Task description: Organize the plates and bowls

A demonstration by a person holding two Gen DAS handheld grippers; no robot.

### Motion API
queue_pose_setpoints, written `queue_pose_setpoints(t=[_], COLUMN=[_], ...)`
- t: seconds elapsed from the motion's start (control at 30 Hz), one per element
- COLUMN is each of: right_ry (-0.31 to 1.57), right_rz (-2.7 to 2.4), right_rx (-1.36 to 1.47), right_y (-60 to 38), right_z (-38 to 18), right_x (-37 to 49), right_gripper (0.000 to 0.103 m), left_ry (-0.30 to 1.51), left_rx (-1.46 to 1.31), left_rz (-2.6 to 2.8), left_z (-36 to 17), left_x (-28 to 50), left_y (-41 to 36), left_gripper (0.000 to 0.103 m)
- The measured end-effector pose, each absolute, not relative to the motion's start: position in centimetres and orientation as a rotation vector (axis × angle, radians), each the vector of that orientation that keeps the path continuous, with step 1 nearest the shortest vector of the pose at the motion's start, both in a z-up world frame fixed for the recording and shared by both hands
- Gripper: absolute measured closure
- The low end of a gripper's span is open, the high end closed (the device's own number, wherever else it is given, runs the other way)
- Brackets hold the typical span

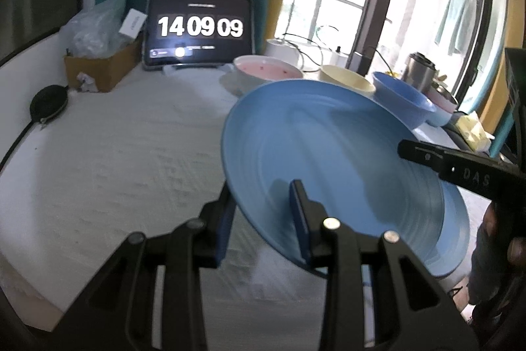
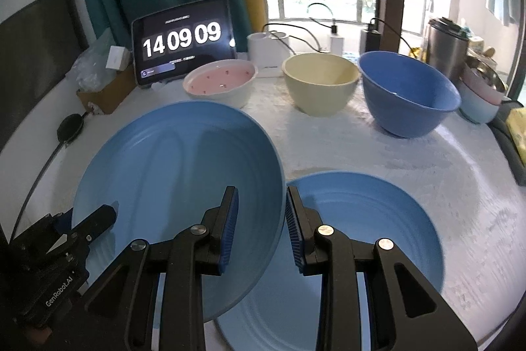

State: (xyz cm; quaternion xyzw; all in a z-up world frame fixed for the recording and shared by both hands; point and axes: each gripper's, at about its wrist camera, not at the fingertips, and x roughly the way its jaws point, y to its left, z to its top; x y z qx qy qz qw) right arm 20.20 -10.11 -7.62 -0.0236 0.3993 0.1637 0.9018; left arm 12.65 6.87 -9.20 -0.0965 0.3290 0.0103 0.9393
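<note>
Plate (image 2: pixel 171 173), blue and tilted, hangs above the counter (image 2: pixel 378 153), its rim pinched on opposite sides by both tongs: the right tongs (image 2: pixel 261 229) clamp one edge, the left tongs (image 1: pixel 263 219) the other. A second blue plate (image 2: pixel 368 229) lies flat beneath. Behind stand a pink bowl (image 2: pixel 220 81), a cream bowl (image 2: pixel 320 81) and a blue bowl (image 2: pixel 407 94), near a tablet (image 2: pixel 182 40).

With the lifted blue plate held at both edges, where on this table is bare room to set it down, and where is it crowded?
Bare cloth lies left of the held plate, between the black pouch, cardboard box and tablet. A smaller patch sits between the second plate and the blue bowl. The back row is crowded: pink bowl, cream bowl, chargers.
</note>
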Motion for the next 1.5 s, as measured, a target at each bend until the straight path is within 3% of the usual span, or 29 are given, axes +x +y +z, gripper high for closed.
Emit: queue_pose_setpoints(t=[1.07,1.37,1.5], right_ry=[0.839,0.849,0.843], right_rz=[0.234,0.239,0.252], right_rx=[0.141,0.191,0.2], right_y=[-22.7,-24.3,-24.7], right_z=[-9.3,-9.9,-9.8], right_x=[18.1,18.0,17.9], right_gripper=[0.071,0.071,0.071], left_ry=[0.782,0.802,0.808], left_rx=[-0.038,0.022,0.045], left_rz=[-0.127,-0.1,-0.095], left_z=[-10.5,-11.2,-11.3], left_x=[14.0,14.5,14.6], left_y=[-4.4,-6.1,-6.4], left_gripper=[0.067,0.063,0.057])
